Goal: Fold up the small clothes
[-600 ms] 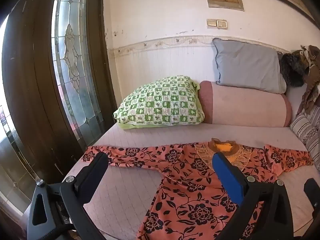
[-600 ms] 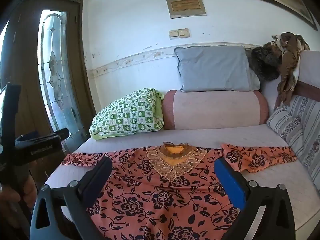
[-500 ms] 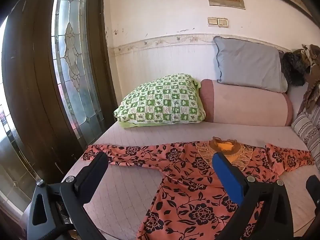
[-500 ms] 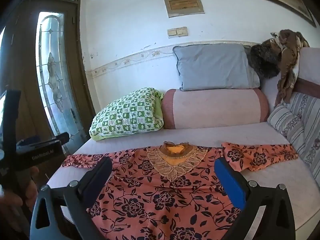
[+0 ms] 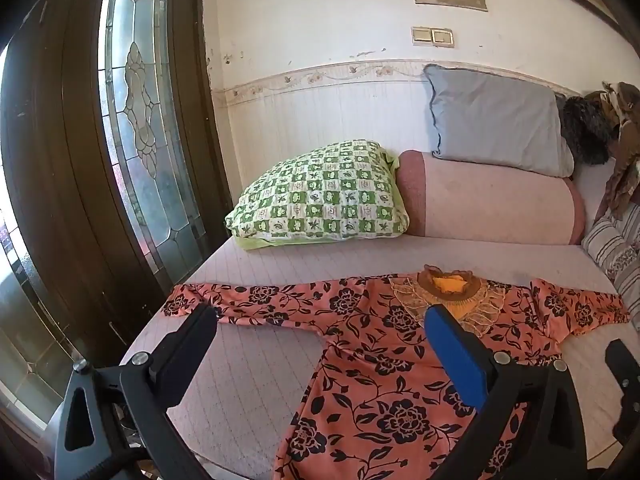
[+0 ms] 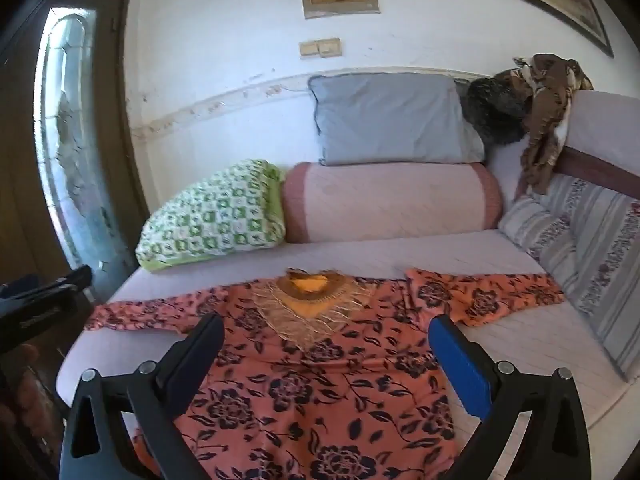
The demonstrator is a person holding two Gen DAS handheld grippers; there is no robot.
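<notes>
An orange blouse with black flowers lies spread flat on the pale bed, neck toward the pillows and both sleeves stretched out sideways. My left gripper hangs open above the blouse's left sleeve and shoulder, nothing between its fingers. Over the blouse's chest my right gripper stands open and holds nothing. The left gripper's body shows at the left edge of the right wrist view, with a hand below it.
A green checked pillow, a pink bolster and a grey pillow line the wall. Striped cushions and a brown cloth sit at the right. A wooden door with glass stands left of the bed.
Both grippers have shifted slightly; the right wrist view has swung a little to the right and blurred. The blouse lies as before and both grippers remain open.
</notes>
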